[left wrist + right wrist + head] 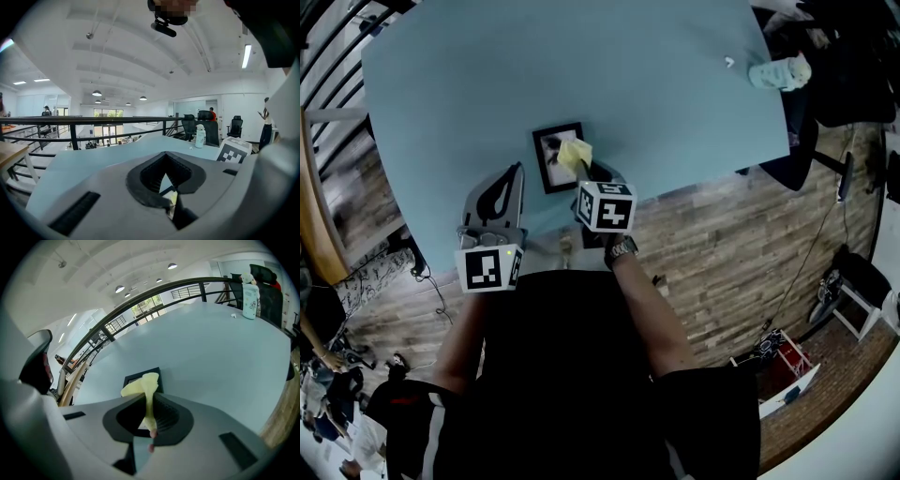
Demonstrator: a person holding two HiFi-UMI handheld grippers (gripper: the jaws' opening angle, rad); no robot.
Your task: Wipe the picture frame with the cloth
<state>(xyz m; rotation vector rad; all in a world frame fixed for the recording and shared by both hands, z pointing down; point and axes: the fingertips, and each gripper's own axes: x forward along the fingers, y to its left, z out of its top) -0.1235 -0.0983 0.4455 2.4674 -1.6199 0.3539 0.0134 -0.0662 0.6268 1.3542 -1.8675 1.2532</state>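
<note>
A small black picture frame (551, 161) lies flat near the front edge of the teal table (656, 94). My right gripper (583, 171) hovers over the frame's right side, shut on a yellow cloth (575, 153). In the right gripper view the cloth (146, 383) stands up from between the jaws of the right gripper (149, 405) and hides part of the frame (151, 371). My left gripper (515, 174) is to the left of the frame, above the table edge. Its jaws are together and hold nothing in the left gripper view (165, 182).
A white bottle (778, 73) stands at the table's far right edge, with a small white scrap (729, 62) near it. The bottle (200, 136) also shows ahead of the left gripper. Black office chairs (189, 125) and a railing (140, 296) lie beyond the table.
</note>
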